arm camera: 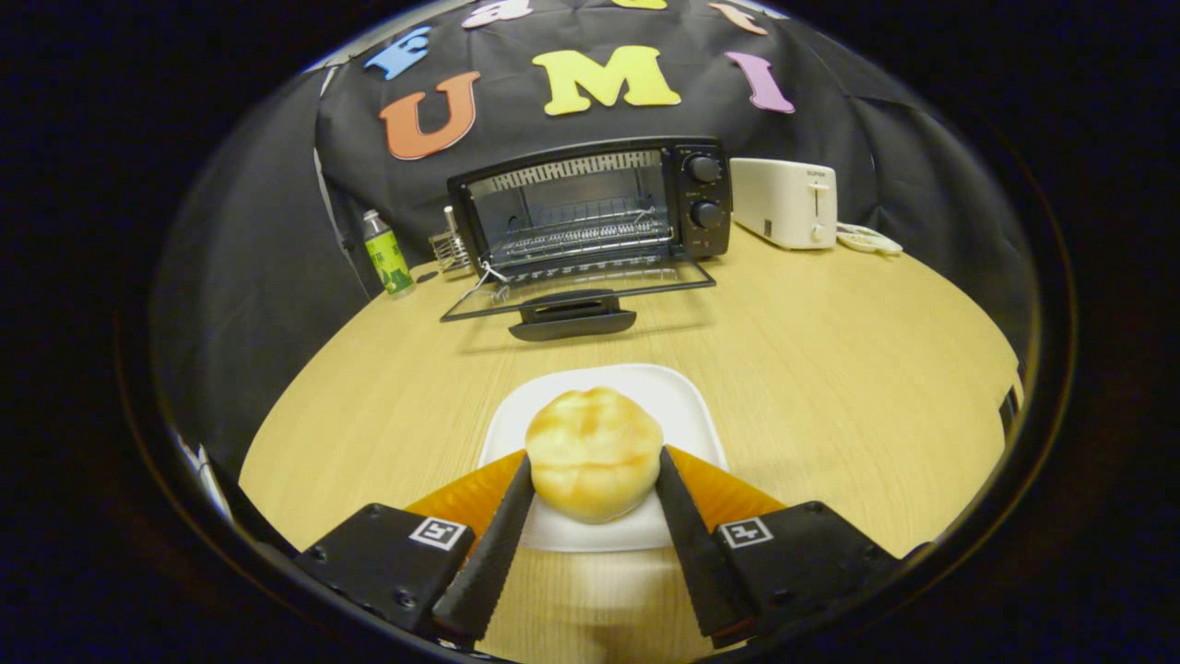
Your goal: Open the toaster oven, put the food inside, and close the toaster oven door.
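The gripper [594,480] clasps a bread bun [594,452] from both sides, both fingers pressing its flanks, the bun sitting on or just above a white plate [687,406] on the wooden table [830,369]. Beyond, the toaster oven [590,207] stands with its glass door [576,290] dropped flat, so opening looks done; loading and closing remain. The white toaster [784,201] beside it bears small lettering, too small to read.

A round golden bun [594,452] sits on a white plate [687,406]; beyond it, the black toaster oven [590,207] stands with its door [576,293] folded down.
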`<state>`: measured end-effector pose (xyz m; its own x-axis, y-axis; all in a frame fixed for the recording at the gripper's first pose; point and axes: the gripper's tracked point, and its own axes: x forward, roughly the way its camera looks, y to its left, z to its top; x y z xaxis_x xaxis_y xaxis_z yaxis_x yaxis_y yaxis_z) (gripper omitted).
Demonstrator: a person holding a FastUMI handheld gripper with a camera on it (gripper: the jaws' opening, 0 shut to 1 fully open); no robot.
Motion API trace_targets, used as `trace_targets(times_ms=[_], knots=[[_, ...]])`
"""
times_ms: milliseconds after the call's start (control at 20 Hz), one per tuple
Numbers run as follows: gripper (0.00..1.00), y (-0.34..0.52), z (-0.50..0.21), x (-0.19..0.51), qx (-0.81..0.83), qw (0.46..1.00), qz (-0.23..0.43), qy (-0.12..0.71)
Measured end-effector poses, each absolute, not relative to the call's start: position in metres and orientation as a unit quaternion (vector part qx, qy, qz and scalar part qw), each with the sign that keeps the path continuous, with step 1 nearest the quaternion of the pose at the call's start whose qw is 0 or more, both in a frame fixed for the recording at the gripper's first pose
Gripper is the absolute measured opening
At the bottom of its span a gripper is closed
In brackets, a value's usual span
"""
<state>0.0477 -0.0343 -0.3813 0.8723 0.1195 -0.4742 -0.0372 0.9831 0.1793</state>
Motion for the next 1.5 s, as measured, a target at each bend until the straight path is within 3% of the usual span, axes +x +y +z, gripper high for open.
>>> trace_targets(times_ms=[750, 1200, 1500], knots=[[0.78, -0.016, -0.31, 0.065, 0.258, 0.934, 0.099, 0.226], [0.78, -0.007, -0.238, 0.158, 0.33, 0.925, 0.135, 0.134], [0.78, -0.006, -0.24, 0.232, 0.304, 0.938, 0.116, 0.121]])
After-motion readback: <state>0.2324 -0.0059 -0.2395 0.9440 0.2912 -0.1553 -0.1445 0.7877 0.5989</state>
